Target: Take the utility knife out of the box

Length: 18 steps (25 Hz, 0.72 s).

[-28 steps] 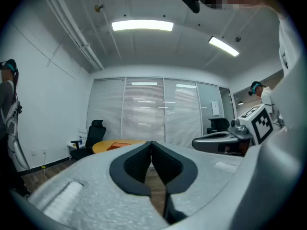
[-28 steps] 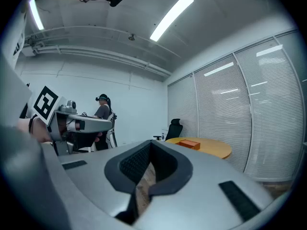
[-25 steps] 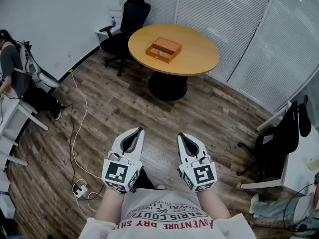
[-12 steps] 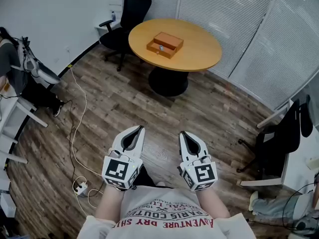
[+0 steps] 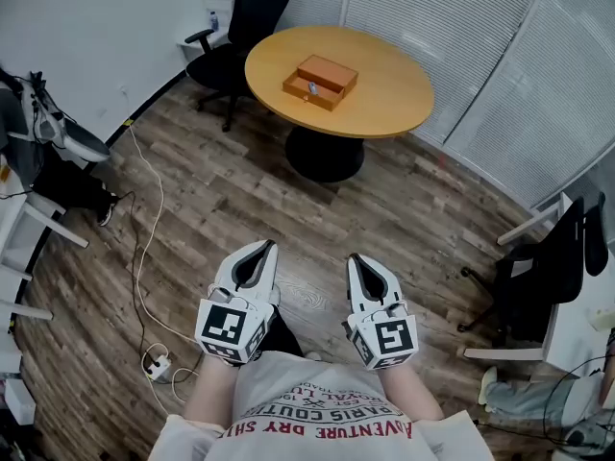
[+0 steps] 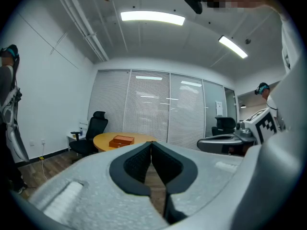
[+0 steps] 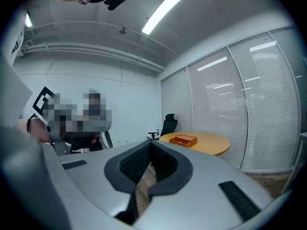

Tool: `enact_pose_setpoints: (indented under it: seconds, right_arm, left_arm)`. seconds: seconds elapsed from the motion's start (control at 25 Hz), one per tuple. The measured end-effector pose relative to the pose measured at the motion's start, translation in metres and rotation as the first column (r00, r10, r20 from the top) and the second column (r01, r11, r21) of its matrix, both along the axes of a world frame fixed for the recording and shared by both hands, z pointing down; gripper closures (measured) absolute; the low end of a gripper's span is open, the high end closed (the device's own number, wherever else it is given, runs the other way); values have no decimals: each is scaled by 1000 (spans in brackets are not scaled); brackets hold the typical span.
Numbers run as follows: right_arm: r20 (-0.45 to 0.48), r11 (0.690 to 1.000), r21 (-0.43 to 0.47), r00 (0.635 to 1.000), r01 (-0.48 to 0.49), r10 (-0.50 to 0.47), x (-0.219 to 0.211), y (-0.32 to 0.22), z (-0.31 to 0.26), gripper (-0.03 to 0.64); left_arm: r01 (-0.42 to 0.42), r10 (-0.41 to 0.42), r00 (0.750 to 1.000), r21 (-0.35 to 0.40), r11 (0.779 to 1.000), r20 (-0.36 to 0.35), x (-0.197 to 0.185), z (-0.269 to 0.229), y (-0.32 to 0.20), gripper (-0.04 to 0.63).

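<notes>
Seen from the head view, I hold both tools level and low above the wooden floor (image 5: 404, 219), well apart from the round surface (image 5: 384, 94) and on its near side. The left tool (image 5: 256, 250) has its jaws together, the dark pads meeting at the tips in the left gripper view with nothing between them. The right tool (image 5: 358, 259) is likewise closed and empty, its pads touching along the front edge in the right gripper view. The two tools lie side by side, apart from each other, and both point toward the round surface. The orange box (image 5: 320, 82) rests on the round surface, left of its centre and well inside its rim. The box shows a higher rear half and a lower front half. A small pale item (image 5: 309, 87) lies in that front half; it is too small for me to tell whether it is the utility knife. A black office chair (image 5: 235, 17) stands just beside the round surface at its far left. White window blinds (image 5: 461, 17) run behind the round surface and to its right. A white cable (image 5: 144, 229) trails across the floor left of the round surface and ends at a power strip (image 5: 154, 365) near the left tool. A second dark chair (image 5: 538, 277) stands well to the right of the round surface.
</notes>
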State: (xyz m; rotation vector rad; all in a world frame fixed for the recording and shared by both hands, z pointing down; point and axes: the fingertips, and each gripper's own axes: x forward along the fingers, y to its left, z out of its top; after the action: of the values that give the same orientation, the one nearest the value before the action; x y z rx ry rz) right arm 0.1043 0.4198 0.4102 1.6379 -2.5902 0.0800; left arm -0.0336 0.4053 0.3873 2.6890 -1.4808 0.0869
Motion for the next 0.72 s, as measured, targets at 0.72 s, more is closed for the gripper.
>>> enact_pose_setpoints:
  seconds: [0.72]
  right_arm:
    - [-20,997,-44,998,-59,58,-67,-211,-8,610]
  left_arm:
    - [-49,49,999,6,999,4,-75,-27,-212,584]
